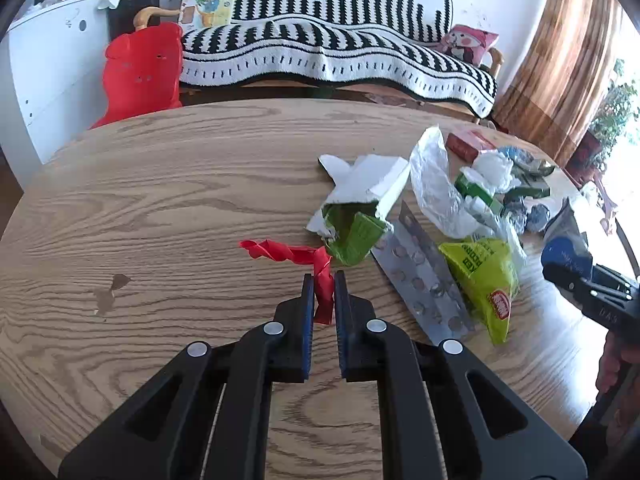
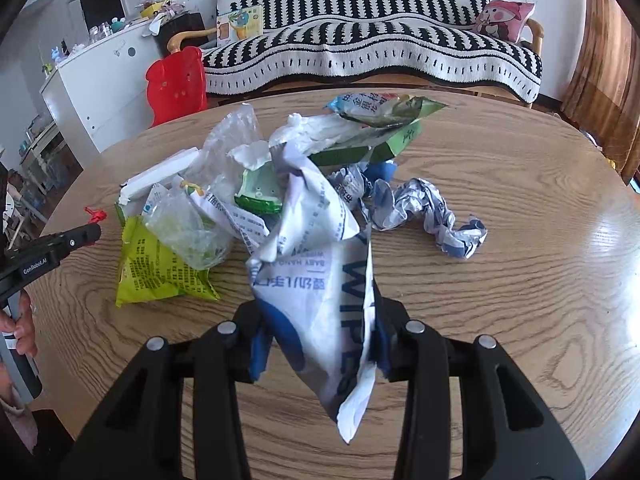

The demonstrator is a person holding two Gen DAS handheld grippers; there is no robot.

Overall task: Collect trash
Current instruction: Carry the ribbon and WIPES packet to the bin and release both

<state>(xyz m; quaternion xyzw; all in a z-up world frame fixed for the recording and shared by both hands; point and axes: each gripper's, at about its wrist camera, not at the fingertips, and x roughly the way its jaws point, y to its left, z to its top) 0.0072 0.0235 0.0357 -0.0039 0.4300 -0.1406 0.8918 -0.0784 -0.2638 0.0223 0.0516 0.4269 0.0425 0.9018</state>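
Pinching a twisted red strip (image 1: 320,276), the left gripper (image 1: 323,280) fingers clamp it; right gripper (image 2: 320,320) fingers grip a wipes packet (image 2: 316,292) above the counter (image 2: 520,280)

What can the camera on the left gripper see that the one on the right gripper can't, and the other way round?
Only the left view shows the silver blister pack and the left gripper pinching the twisted red strip. Only the right view shows the right gripper clamped on the white-and-blue wipes packet and a crumpled wrapper lying apart from the pile. Both share the wooden table, the yellow-green snack bag and the striped sofa.
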